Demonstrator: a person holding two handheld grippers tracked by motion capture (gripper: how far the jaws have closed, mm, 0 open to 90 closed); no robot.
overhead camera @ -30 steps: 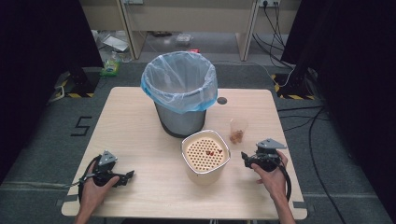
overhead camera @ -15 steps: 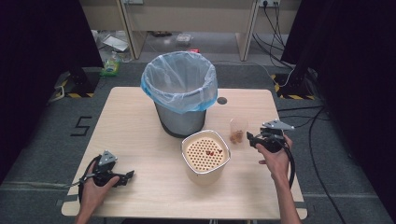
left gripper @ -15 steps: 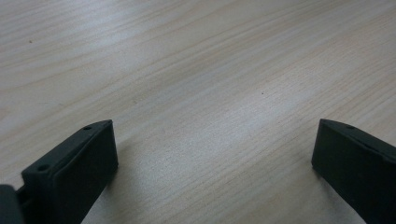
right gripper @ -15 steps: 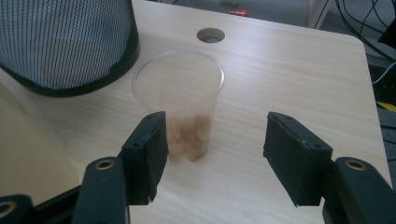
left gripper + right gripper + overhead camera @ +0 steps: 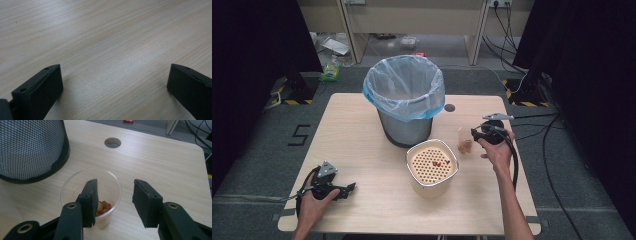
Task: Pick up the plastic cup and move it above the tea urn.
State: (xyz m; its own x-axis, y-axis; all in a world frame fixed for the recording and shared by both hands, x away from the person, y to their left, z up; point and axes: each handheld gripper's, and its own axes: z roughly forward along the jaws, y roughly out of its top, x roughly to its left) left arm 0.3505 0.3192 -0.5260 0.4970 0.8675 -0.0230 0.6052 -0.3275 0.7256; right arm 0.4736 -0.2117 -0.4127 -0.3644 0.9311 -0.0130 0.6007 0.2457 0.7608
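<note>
The pale wooden bench [image 5: 362,135] carries a lined bin [image 5: 405,105]. Your right gripper [image 5: 113,202] hangs released over the clear cup [image 5: 75,185], one jaw inside its rim. Lower it squarely, then close gently. Your left gripper [image 5: 113,82] rests released on bare bench.

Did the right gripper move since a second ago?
Yes. The right gripper went away from the table's near edge, up beside the clear cup, nearer the bin.
</note>
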